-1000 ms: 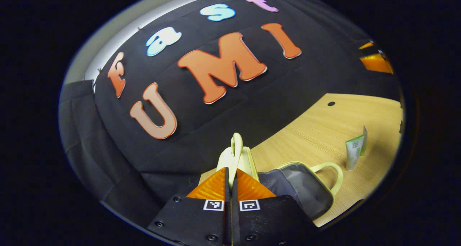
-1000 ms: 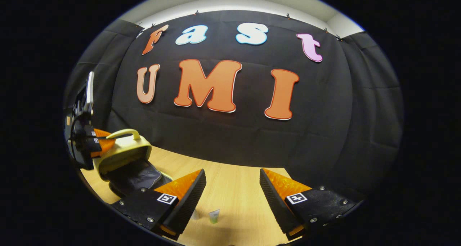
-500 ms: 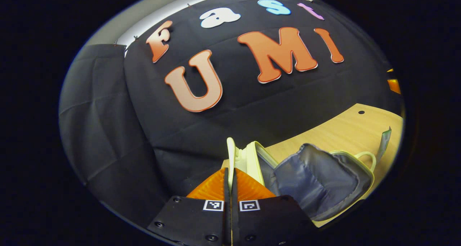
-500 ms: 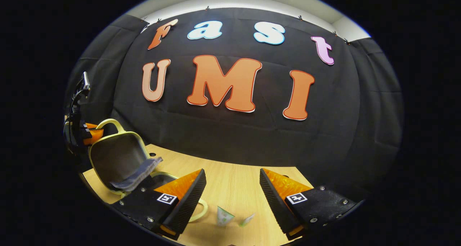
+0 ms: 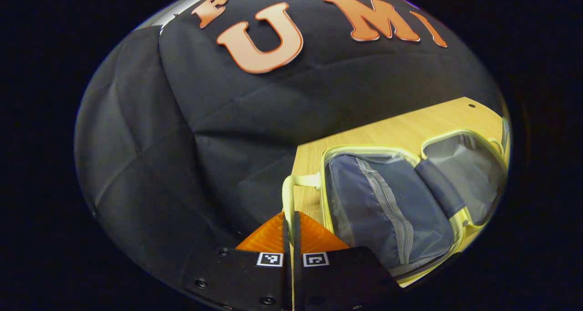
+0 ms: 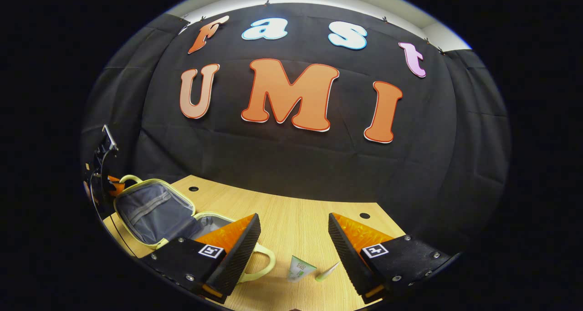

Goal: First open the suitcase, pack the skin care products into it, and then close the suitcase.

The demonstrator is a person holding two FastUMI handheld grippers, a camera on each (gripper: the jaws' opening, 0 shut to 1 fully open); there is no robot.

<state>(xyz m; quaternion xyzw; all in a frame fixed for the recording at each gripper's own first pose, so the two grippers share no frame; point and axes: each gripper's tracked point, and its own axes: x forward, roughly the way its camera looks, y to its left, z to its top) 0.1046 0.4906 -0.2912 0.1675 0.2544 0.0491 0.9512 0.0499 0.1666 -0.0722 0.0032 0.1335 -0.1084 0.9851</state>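
Note:
The pale yellow suitcase (image 5: 460, 217) lies open flat on the wooden table (image 5: 401, 131), both halves showing grey lining. My left gripper (image 5: 290, 220) is shut on the lid's yellow handle (image 5: 288, 190) at the table's left edge. In the right gripper view the open suitcase (image 6: 136, 231) sits at the lower left, with the left gripper (image 6: 107, 188) at its far handle. My right gripper (image 6: 294, 231) hangs open above the table. Below it lie two skin care tubes: a pale green one (image 6: 299, 268) and a smaller one (image 6: 326, 272).
The suitcase's second yellow handle (image 6: 264, 265) points toward the tubes. The table (image 6: 300, 215) has small round holes (image 6: 193, 189) near the black cloth wall. Bare wood stretches behind the tubes.
The left gripper has swung the lid over by its handle, from upright to lying flat on the table. The right gripper has stayed open and shifted only slightly.

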